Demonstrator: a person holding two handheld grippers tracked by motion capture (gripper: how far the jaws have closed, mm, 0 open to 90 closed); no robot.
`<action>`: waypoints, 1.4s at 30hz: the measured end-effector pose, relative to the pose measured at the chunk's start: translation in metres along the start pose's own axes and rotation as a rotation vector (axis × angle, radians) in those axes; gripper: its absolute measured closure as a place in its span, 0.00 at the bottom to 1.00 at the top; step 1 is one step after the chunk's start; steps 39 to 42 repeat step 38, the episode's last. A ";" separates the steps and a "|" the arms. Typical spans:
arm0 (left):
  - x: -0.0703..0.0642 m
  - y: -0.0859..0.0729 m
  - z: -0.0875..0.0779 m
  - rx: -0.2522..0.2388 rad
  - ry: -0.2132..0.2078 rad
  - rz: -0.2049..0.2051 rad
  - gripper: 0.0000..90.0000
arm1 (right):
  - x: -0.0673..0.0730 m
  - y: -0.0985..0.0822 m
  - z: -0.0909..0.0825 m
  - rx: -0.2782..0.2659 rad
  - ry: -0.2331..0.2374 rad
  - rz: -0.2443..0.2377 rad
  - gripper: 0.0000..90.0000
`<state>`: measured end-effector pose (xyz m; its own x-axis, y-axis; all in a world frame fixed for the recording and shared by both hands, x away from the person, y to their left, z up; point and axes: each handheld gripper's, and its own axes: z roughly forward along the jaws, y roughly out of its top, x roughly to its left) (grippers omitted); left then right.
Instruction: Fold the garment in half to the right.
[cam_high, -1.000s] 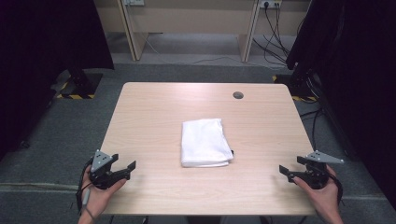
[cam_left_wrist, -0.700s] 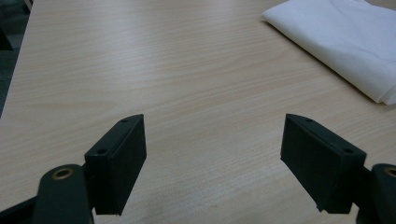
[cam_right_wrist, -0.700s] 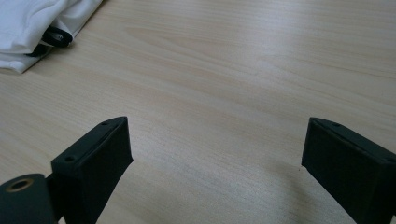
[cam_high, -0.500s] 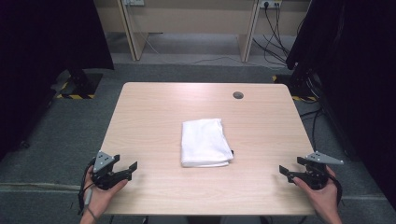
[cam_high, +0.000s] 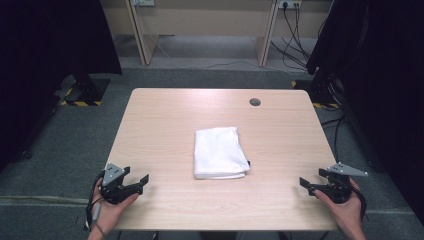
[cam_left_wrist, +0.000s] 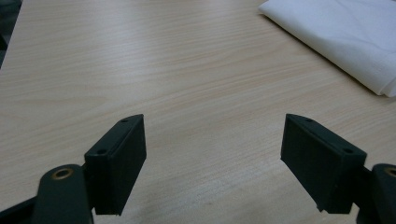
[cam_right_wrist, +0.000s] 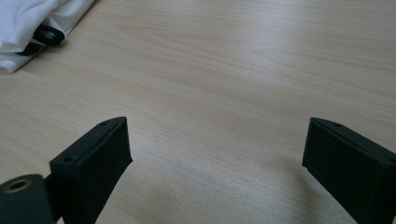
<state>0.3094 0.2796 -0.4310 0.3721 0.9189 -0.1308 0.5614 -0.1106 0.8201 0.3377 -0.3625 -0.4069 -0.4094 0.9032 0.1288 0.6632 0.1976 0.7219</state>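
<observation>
A folded white cloth (cam_high: 220, 152) lies in the middle of the light wooden table (cam_high: 165, 115), with a small dark tag at its near right corner. The cloth (cam_left_wrist: 341, 35) fills the upper right of the left gripper view, and the cloth (cam_right_wrist: 32, 21) with its dark tag shows at the upper left of the right gripper view. My left gripper (cam_high: 139, 182) rests at the table's near left corner, open and empty, well apart from the cloth. At the near right corner my right gripper (cam_high: 306, 184) is open too, holding nothing.
A small dark round cap (cam_high: 255, 102) sits in the tabletop near the far right edge. Grey floor surrounds the table. Desk legs and cables (cam_high: 295, 30) stand beyond it, and dark curtains hang at both sides.
My left gripper has crept a little to the right along the near edge. The right gripper and the cloth have stayed put.
</observation>
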 end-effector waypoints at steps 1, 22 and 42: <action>0.000 0.000 0.001 0.000 0.000 0.002 0.24 | 0.000 0.000 0.000 0.002 0.001 0.001 0.09; -0.007 -0.004 0.003 0.004 0.036 0.032 0.25 | 0.000 0.001 0.004 0.035 -0.010 0.003 0.10; -0.009 -0.004 0.003 0.006 0.040 0.053 0.25 | -0.001 0.002 0.003 0.035 -0.006 0.012 0.10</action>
